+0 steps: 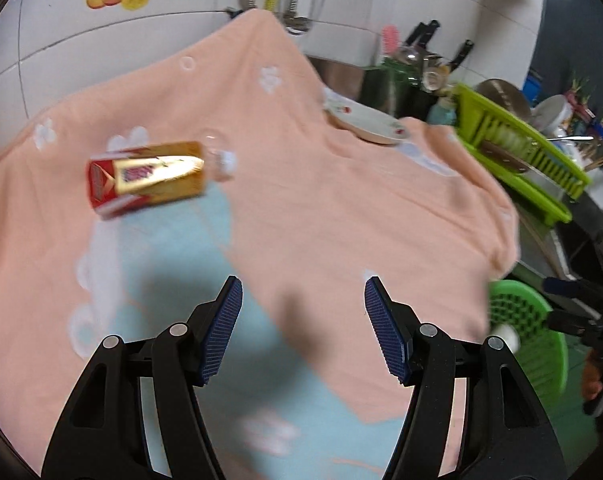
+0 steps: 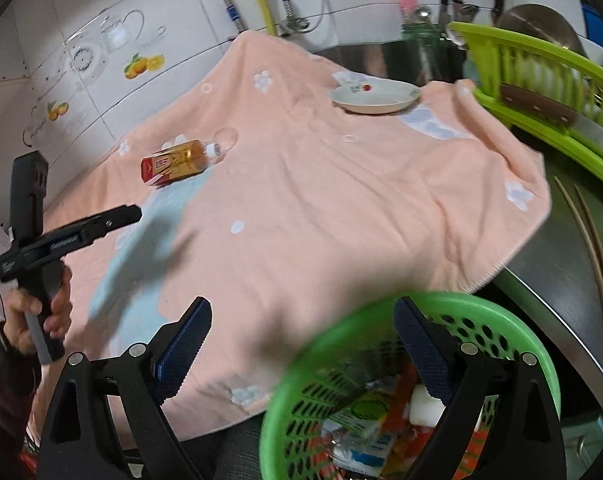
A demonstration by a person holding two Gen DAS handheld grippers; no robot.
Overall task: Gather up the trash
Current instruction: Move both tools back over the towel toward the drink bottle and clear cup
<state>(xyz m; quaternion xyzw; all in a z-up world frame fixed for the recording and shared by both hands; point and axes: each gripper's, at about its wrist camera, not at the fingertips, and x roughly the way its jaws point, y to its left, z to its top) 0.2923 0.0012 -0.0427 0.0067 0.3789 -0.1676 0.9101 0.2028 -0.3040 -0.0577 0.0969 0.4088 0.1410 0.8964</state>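
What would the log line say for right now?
left gripper: open, empty | right gripper: open, above green basket | bottle: lying on towel

Held the left gripper (image 1: 303,330) out flat, its two blue pads (image 1: 221,330) spread wide with nothing between them. Kept the right gripper (image 2: 303,354) wide apart too, gripping nothing. Wrapped the left hand (image 2: 35,314) around the black handle, low at the side.
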